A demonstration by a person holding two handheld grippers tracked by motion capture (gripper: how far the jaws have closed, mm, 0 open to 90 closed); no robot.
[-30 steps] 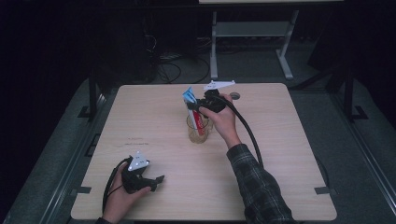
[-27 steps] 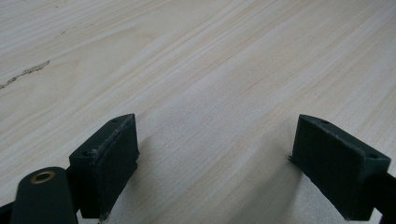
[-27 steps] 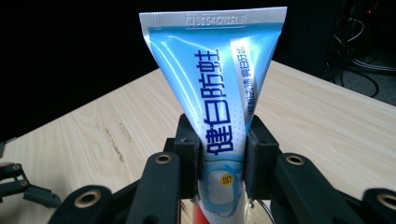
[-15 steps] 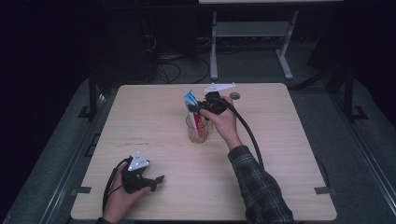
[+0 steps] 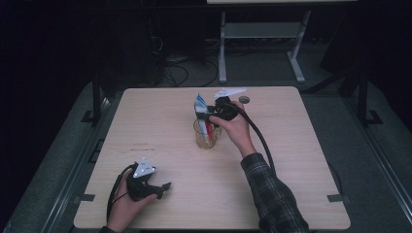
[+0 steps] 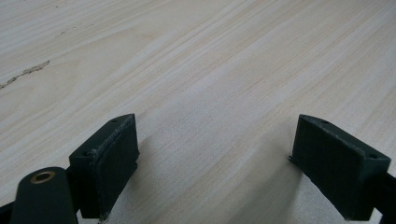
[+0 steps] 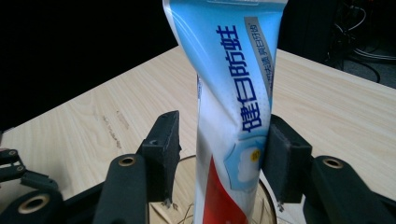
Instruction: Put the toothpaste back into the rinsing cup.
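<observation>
A blue, white and red toothpaste tube (image 5: 199, 103) stands upright in a clear glass cup (image 5: 207, 137) near the table's middle. My right gripper (image 5: 206, 114) sits at the cup's mouth with its jaws on either side of the tube. In the right gripper view the tube (image 7: 233, 93) touches the right jaw, while a gap separates it from the left jaw, so the right gripper (image 7: 219, 142) is open. The cup's rim (image 7: 186, 160) shows just below the jaws. My left gripper (image 5: 164, 186) rests low on the table near the front left, open (image 6: 215, 144) and holding nothing.
The pale wooden table (image 5: 301, 160) has a small dark round object (image 5: 244, 99) near its far edge, right of the cup. A cable (image 5: 260, 141) trails from the right gripper along the person's plaid sleeve. Dark floor and a metal stand lie beyond the table.
</observation>
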